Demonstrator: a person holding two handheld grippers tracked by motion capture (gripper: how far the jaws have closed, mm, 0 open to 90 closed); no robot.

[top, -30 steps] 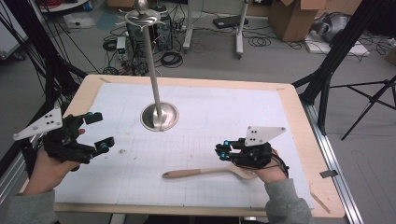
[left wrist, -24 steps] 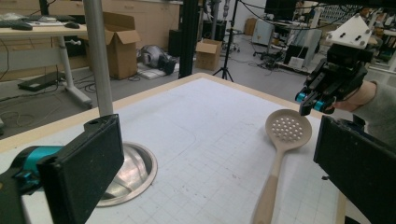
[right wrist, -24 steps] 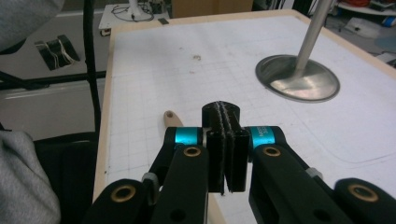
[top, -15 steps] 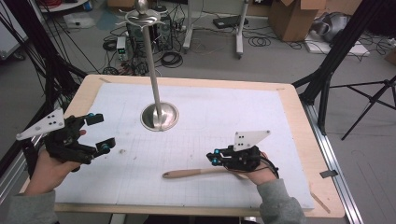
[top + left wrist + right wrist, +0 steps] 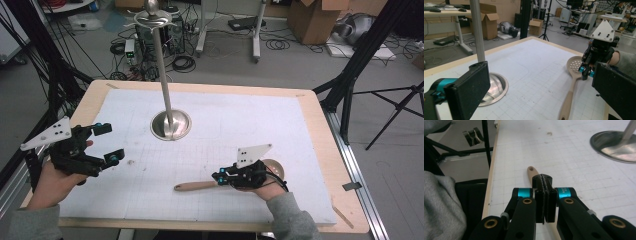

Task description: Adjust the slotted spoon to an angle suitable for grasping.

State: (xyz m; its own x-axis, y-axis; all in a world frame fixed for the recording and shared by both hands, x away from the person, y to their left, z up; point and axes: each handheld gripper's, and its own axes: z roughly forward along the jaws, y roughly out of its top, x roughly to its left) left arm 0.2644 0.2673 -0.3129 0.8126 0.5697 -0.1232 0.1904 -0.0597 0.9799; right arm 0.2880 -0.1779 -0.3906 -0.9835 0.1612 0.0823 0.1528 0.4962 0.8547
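Note:
A wooden slotted spoon [image 5: 195, 186] lies flat on the white gridded mat [image 5: 240, 125] near the front edge, handle to the left and bowl [image 5: 276, 167] to the right. My right gripper [image 5: 218, 178] sits low over the handle close to the bowl. In the right gripper view its pads [image 5: 545, 182] are pressed together with no gap, and the spoon handle [image 5: 532, 172] runs underneath them. The left gripper view shows the right gripper [image 5: 586, 71] just above the spoon [image 5: 571, 85]. My left gripper [image 5: 110, 142] hovers at the mat's left side with its jaws wide apart and nothing between them [image 5: 541, 87].
A metal stand with a round base [image 5: 171, 125] and a tall pole [image 5: 161, 60] rises from the back middle of the mat. The wooden table edge [image 5: 320, 130] frames the mat. Black tripod legs, cables and cardboard boxes stand on the floor beyond.
My right gripper has sunk toward the spoon and shifted left along it, from over the bowl to over the handle, and its jaws have come together. The left gripper has stayed put.

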